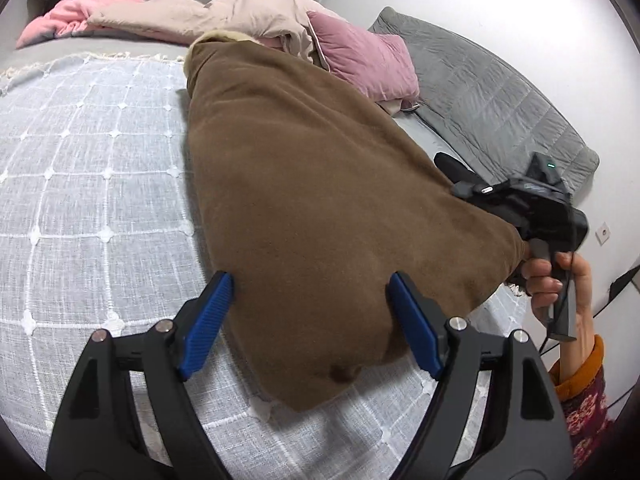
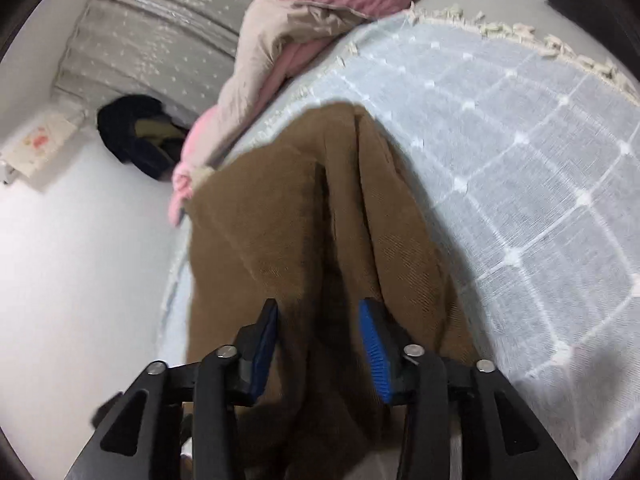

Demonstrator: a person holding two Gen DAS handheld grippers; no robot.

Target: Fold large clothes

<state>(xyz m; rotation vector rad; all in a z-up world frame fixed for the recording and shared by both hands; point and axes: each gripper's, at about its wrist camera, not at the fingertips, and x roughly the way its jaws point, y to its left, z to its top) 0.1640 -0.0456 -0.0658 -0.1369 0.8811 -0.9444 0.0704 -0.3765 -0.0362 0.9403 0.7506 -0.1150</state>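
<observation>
Your left gripper [image 1: 310,292] hangs spread wide at the bottom of its frame over the brown garment [image 1: 312,200], which lies mid-frame on the checked bedspread [image 1: 92,160]. Your right gripper [image 2: 318,320] straddles a raised fold, pads parted, not pinching.

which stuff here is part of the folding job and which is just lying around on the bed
Part of the job:
- brown garment
- left gripper, open over its near edge
- right gripper, astride a fold of it
- white checked cover it lies on

Just lying about:
- beige quilt
- pink pillow
- pink blanket
- grey quilted mat
- dark slipper
</observation>
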